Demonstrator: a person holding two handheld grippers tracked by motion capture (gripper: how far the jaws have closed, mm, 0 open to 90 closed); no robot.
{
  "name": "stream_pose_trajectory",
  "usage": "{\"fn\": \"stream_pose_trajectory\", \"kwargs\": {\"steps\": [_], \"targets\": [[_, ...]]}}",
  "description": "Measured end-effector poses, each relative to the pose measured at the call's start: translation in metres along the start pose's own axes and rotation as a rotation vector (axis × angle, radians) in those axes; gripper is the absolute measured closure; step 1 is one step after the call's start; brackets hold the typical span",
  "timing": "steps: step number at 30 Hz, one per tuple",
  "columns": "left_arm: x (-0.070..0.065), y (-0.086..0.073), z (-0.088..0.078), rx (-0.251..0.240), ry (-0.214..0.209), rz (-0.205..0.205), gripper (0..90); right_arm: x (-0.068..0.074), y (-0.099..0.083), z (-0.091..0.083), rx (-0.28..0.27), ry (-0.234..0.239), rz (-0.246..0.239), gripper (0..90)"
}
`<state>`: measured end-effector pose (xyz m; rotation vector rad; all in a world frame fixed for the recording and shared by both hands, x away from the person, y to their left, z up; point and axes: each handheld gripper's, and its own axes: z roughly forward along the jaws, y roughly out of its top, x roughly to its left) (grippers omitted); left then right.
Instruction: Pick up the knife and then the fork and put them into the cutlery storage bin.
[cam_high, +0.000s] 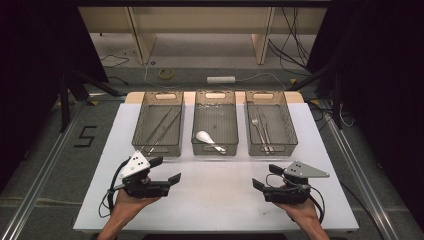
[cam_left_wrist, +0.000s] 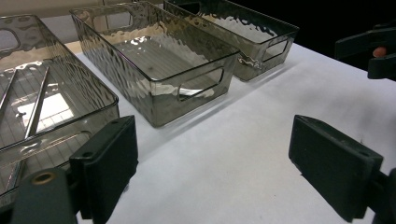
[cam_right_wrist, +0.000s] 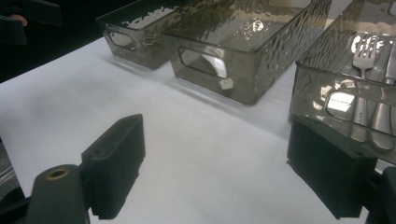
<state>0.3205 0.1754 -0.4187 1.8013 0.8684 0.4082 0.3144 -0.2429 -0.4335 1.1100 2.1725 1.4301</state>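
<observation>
Three smoky clear bins stand in a row on the white table (cam_high: 220, 200). Thin metal rods (cam_high: 162, 127) lie in the left bin (cam_high: 135, 125), and a white spoon (cam_high: 205, 136) in the middle bin (cam_high: 194, 125). The right bin (cam_high: 292, 135) holds a fork (cam_high: 257, 127) and another piece of metal cutlery. In front of the left bin my left gripper (cam_high: 166, 170) is open and holds nothing. My right gripper (cam_high: 266, 176) stands open and unloaded in front of the right bin. In the right gripper view the fork (cam_right_wrist: 366, 56) lies just past the right jaw.
In the left gripper view the rods (cam_left_wrist: 37, 105) lie in the nearest bin (cam_left_wrist: 93, 93), and the right gripper (cam_left_wrist: 373, 51) shows at top right. Bare white table stretches between the two hands. Cables and a power strip (cam_high: 221, 79) lie on the floor beyond the table.
</observation>
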Motion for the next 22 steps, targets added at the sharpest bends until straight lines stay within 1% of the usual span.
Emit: {"fn": "stream_pose_trajectory", "kwargs": {"steps": [11, 13, 22], "targets": [[0.0000, 0.0001, 0.0001, -0.001, -0.001, 0.000, 15.1, 0.0004, 0.0007, -0.0001, -0.005, -0.006, -0.006, 19.9], [-0.0001, 0.0001, 0.0002, 0.000, -0.001, 0.000, 15.1, 0.0005, 0.0007, 0.0002, -0.006, -0.009, -0.013, 19.8], [-0.0001, 0.0001, 0.0003, 0.000, -0.001, 0.000, 15.1, 0.0001, 0.0010, -0.0001, -0.004, -0.012, -0.008, 19.8]]}}
